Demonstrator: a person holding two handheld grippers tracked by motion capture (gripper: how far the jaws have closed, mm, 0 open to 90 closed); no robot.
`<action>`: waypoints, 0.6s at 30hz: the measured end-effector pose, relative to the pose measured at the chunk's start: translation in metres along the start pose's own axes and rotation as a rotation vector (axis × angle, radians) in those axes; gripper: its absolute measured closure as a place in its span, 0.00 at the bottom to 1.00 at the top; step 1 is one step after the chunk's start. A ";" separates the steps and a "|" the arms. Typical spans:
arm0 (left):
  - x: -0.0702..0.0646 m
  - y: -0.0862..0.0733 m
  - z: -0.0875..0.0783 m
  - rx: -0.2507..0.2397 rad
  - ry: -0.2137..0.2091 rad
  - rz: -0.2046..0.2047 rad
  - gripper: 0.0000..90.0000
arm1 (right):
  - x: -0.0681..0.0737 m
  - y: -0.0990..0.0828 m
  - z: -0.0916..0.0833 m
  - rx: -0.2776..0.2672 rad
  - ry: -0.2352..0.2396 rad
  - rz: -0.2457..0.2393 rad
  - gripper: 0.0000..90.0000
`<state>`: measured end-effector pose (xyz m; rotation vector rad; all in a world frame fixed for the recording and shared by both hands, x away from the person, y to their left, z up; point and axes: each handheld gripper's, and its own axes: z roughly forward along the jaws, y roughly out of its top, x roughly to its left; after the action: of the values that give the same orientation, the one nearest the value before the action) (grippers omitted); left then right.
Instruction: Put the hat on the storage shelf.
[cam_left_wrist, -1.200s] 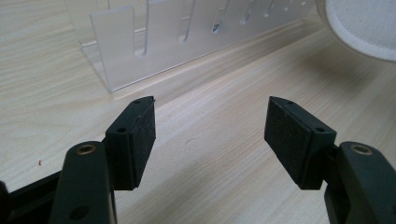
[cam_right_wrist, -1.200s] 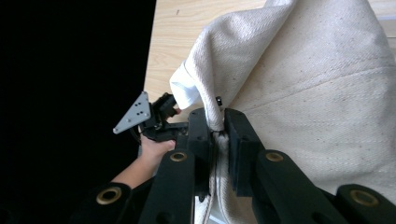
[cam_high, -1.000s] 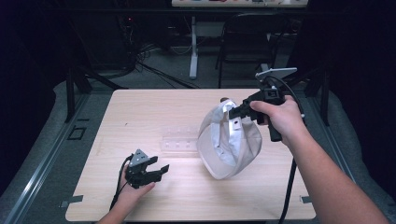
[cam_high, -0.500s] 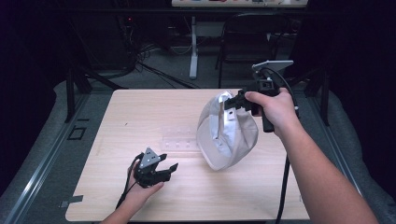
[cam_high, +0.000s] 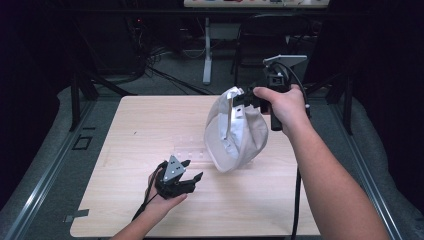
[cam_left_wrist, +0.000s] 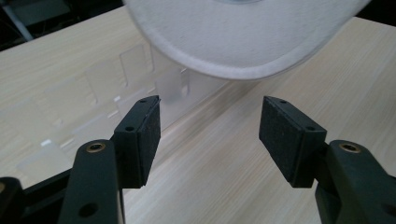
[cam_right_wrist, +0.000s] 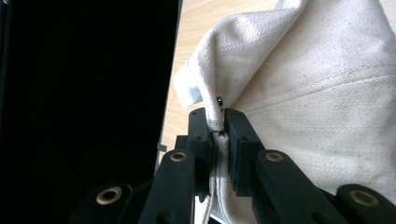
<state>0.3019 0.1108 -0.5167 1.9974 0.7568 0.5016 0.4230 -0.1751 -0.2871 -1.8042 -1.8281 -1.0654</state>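
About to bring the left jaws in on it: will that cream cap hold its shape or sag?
Probably part floppy: the cap hangs in folds from the right gripper, pinched at its back edge. The brim looks stiffer, keeping a smooth curve. Seemingly light, carried by one small pinch.

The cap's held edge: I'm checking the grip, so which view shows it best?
The right gripper view: the right gripper is shut on the cap, with the fabric edge pinched between both pads. The high view shows the whole cap hanging from that gripper. The left gripper view shows the cap's brim.
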 end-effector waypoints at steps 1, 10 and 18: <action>-0.002 0.002 0.001 -0.002 -0.001 0.006 0.43 | 0.001 0.001 0.001 0.000 -0.001 0.001 0.91; -0.016 0.020 0.017 0.000 -0.007 0.020 0.44 | 0.007 0.010 0.009 -0.011 -0.012 0.009 0.91; -0.029 0.038 0.035 0.005 0.008 0.044 0.44 | 0.012 0.018 0.016 -0.029 -0.012 0.017 0.91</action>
<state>0.3140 0.0540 -0.5030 2.0220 0.7207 0.5337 0.4423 -0.1569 -0.2840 -1.8434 -1.8105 -1.0826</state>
